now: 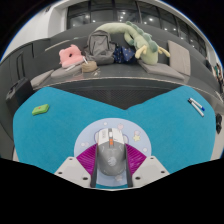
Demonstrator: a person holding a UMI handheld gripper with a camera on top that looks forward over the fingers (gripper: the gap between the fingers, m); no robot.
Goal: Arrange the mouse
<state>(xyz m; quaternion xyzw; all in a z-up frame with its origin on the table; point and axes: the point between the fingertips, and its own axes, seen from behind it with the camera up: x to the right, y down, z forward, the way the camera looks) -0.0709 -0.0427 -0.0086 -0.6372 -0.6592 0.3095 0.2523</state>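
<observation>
Gripper view. Nearest the lens: gripper [110, 176], both fingers reaching forward, magenta pads [85, 161] on the inner faces. Fingers spread apart, not clamped. Grey mouse [110, 156] lying between them, lengthwise along the fingers, nose pointing away from the camera. Cannot tell for sure whether the pads touch its sides; a thin strip of magenta visible at each flank, so apparently resting on its own support with the fingers about it.

Under the mouse, a pale round disc [111, 139] with a pinkish rim, partly covered by the mouse body. Disc and mouse both sitting on a blue mat [70, 125] spreading wide beyond the fingers.

On the mat, well off to the left of the fingers, a small green block [40, 109]. Far to the right, near the mat's edge, a slim white and blue pen-like item [196, 105], lying at a slant.

Beyond the mat, a grey table surface [40, 80]. Along its far part, a row of things: a pink plush [69, 56], a grey bag [98, 44] just beside it, a light green plush toy [138, 41] sprawled further right. Details of these too small to tell.
</observation>
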